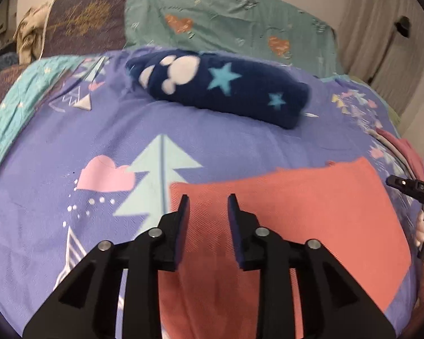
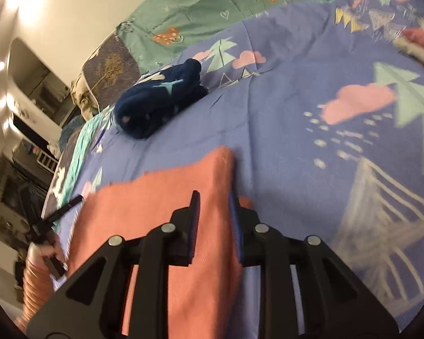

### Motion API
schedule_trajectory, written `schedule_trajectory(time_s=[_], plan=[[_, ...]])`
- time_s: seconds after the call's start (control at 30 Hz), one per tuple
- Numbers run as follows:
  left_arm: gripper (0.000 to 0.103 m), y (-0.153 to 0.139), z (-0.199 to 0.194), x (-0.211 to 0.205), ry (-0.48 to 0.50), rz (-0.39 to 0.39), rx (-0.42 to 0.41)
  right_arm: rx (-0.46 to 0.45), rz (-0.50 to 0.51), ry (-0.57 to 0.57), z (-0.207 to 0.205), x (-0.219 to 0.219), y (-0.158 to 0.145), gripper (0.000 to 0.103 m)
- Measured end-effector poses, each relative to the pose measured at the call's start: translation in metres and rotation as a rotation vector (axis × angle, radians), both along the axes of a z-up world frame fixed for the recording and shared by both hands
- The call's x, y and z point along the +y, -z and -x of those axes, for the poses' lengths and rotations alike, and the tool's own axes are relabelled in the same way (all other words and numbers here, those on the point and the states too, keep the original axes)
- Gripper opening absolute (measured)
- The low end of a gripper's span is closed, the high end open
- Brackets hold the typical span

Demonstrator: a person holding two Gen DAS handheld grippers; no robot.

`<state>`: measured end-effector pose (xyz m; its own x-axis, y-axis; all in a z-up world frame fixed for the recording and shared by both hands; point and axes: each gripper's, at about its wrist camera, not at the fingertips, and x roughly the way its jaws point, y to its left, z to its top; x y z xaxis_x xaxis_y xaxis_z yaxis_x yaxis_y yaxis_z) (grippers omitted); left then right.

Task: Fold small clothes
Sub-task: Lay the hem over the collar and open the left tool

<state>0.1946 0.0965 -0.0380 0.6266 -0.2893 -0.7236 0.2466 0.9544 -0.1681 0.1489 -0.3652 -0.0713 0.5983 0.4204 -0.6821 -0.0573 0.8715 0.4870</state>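
A salmon-pink cloth (image 1: 310, 214) lies flat on the purple patterned bedspread (image 1: 212, 138). My left gripper (image 1: 208, 206) hovers open over the cloth's left part, holding nothing. In the right wrist view the same pink cloth (image 2: 161, 206) lies under my right gripper (image 2: 213, 200), which is open over its right edge and empty. The right gripper's tip (image 1: 406, 188) shows at the right edge of the left wrist view. The left gripper (image 2: 56, 217) shows at the left of the right wrist view.
A folded navy fleece garment (image 1: 226, 90) with stars and paw prints lies farther back on the bed; it also shows in the right wrist view (image 2: 158, 101). Pink-and-grey clothes (image 1: 401, 149) lie at the right. A green quilt (image 1: 226, 17) lies behind.
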Motion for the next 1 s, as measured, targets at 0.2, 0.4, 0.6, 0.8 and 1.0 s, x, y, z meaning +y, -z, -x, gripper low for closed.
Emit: schedule_trajectory(time_s=[0.2,0.4,0.6,0.8,1.0], plan=[[0.039,-0.022,0.078,-0.085,0.257,0.026,-0.017,0.026,0.012,0.015,0.059,-0.027,0.007,0.023],[0.052,-0.018,0.139,-0.214,0.485,0.03,0.034,0.005,-0.033,0.007,0.113,-0.039,0.014,0.027],[0.064,-0.006,0.169,-0.304,0.555,-0.089,0.05,-0.011,-0.039,0.098,0.152,-0.068,0.029,0.031],[0.06,0.023,0.175,-0.357,0.492,-0.285,0.02,-0.036,-0.11,0.104,0.161,-0.075,0.039,0.031],[0.017,0.019,0.15,-0.304,0.323,-0.157,0.096,-0.05,-0.187,0.091,0.162,-0.082,0.043,0.033]])
